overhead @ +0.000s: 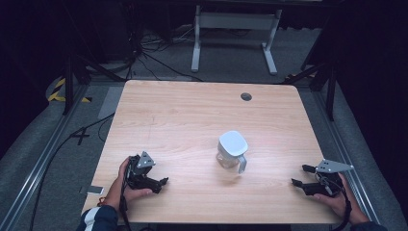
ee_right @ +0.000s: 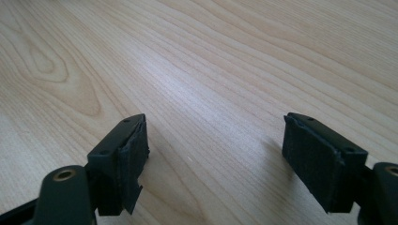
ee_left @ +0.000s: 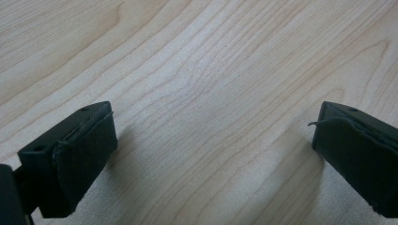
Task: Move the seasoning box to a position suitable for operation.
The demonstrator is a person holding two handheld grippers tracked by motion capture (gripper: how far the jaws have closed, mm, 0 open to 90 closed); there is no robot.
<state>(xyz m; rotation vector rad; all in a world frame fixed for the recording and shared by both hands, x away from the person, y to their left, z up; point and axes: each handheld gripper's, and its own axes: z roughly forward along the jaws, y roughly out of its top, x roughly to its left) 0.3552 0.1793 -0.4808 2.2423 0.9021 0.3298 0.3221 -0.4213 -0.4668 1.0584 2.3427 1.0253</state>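
A clear jug with a white lid (overhead: 232,149) stands upright a little right of the wooden table's (overhead: 192,115) middle, its handle (overhead: 242,163) turned toward the near edge. My left gripper (overhead: 161,179) rests low near the front left, held in a hand, well apart from the jug. In the left gripper view its jaws (ee_left: 213,124) stand wide apart over bare wood. My right gripper (overhead: 300,175) sits by the front right corner, pointing left toward the jug. The right gripper view shows it open (ee_right: 215,131), with nothing between its pads (ee_right: 131,154).
A small round hole (overhead: 246,96) marks the table's far right area. Behind the table stands a white desk frame (overhead: 235,29) on grey carpet. Cables (overhead: 72,137) and a small flat device (overhead: 91,190) lie on the floor at left.
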